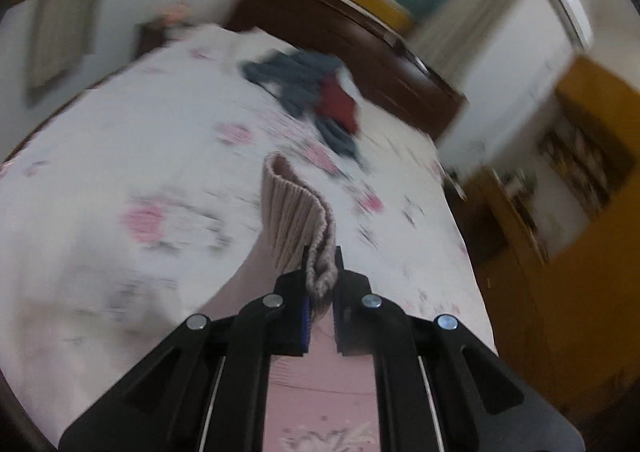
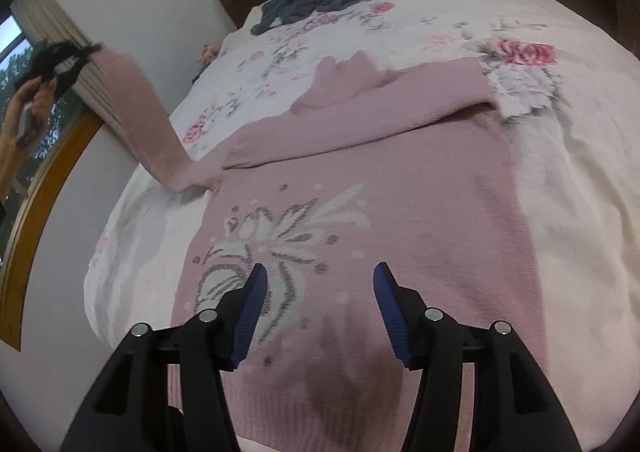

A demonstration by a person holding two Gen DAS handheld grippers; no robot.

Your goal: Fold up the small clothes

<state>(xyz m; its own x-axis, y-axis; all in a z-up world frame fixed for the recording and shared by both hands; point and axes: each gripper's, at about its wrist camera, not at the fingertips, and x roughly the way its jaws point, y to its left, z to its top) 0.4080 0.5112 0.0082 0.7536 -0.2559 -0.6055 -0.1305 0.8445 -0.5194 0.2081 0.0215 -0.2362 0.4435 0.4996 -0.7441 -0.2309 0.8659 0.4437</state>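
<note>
A pink knitted sweater (image 2: 400,204) with a white and grey flower pattern lies flat on the bed. One sleeve (image 2: 360,120) is folded across its chest. The other sleeve (image 2: 148,112) is lifted up and to the left, its ribbed cuff (image 1: 292,212) pinched in my left gripper (image 1: 321,256), which shows at the far left of the right wrist view as the left gripper (image 2: 60,60) in a hand. My right gripper (image 2: 318,276) hovers open over the sweater's lower front, nothing between its fingers.
The bed (image 2: 580,132) has a white floral cover. A pile of grey and red clothes (image 2: 312,0) lies near the dark headboard (image 1: 340,36). A wall and a wood-framed window (image 2: 36,180) are on the left; yellow wooden furniture (image 1: 580,212) stands beside the bed.
</note>
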